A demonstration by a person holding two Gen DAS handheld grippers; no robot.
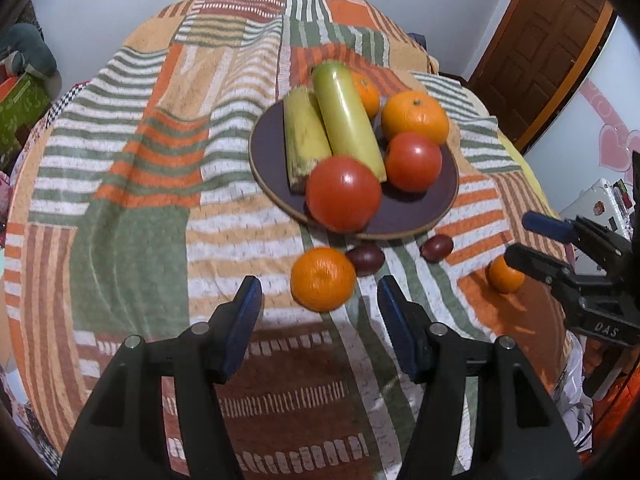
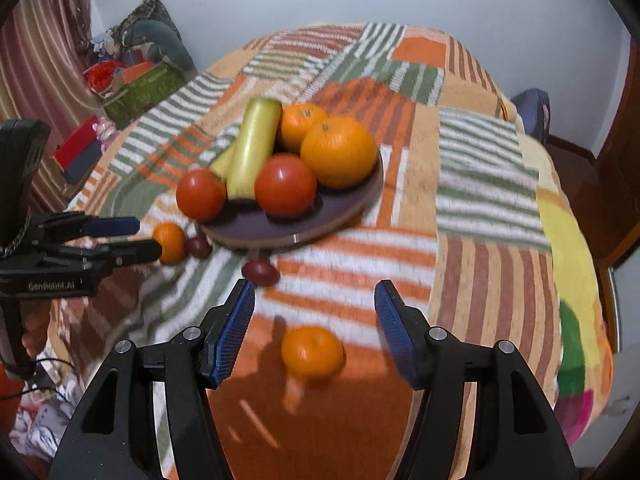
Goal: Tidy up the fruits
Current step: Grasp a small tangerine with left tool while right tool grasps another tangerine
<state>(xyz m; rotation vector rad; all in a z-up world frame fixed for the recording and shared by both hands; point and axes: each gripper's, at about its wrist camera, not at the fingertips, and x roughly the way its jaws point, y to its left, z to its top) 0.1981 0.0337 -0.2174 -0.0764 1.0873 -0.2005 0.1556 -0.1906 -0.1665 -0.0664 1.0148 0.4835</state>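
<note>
A dark plate (image 1: 416,216) (image 2: 348,204) on the striped cloth holds two green-yellow stalks (image 1: 344,116), two tomatoes (image 1: 343,194) (image 2: 285,184) and two oranges (image 1: 415,117) (image 2: 338,151). A loose orange (image 1: 322,279) (image 2: 169,242) lies just ahead of my open left gripper (image 1: 320,292), which also shows in the right wrist view (image 2: 146,238). Two dark plums (image 1: 365,260) (image 1: 437,247) lie by the plate's near rim. Another small orange (image 2: 312,352) (image 1: 505,274) lies between the fingers of my open right gripper (image 2: 314,304), which also shows in the left wrist view (image 1: 516,240).
The striped orange, green and white cloth (image 1: 160,184) covers a round table. A wooden door (image 1: 540,48) stands at the right. Boxes and clutter (image 2: 136,84) sit on the left beyond the table. A blue chair back (image 2: 532,112) shows behind the table.
</note>
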